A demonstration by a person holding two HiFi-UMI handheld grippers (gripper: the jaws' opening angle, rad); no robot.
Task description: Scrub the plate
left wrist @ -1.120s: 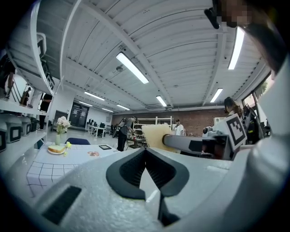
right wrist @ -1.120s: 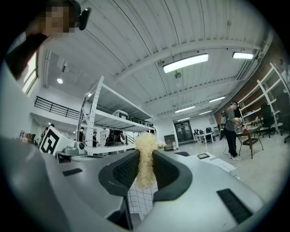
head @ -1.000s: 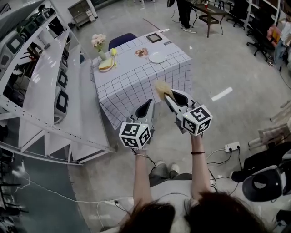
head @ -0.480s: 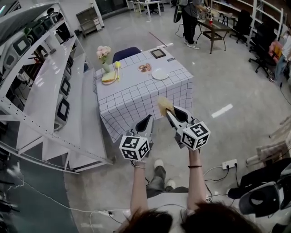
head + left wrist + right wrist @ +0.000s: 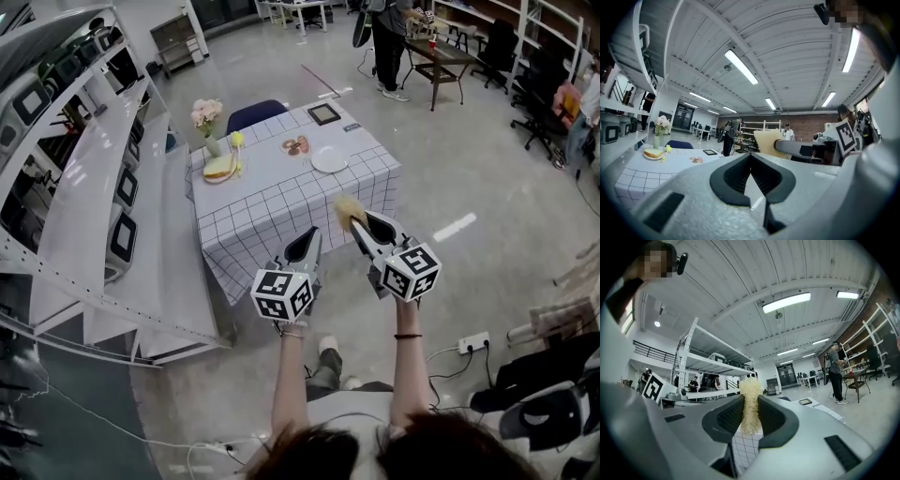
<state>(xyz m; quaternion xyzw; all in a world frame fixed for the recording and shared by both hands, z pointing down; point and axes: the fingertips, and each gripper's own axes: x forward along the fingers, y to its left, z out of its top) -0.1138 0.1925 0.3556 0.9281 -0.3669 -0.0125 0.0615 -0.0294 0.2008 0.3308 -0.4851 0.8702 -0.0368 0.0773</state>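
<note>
Tightly, right gripper [image 5: 750,417] clamps scrubber [image 5: 751,389], perhaps loofah

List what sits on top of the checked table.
A white plate, flower vase, bread dish, dark frame and a small brown item. The scrubber in the right hand-held gripper hides part of the tablecloth front.

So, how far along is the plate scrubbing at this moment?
Done: the pale yellow fibrous scrubbing pad is picked up. In hand: it is clamped in the right hand-held gripper; the left hand-held gripper is shut and empty. Left: the scrubbing itself; the white round plate sits on the grid-clothed table, apart from both grippers.
</note>
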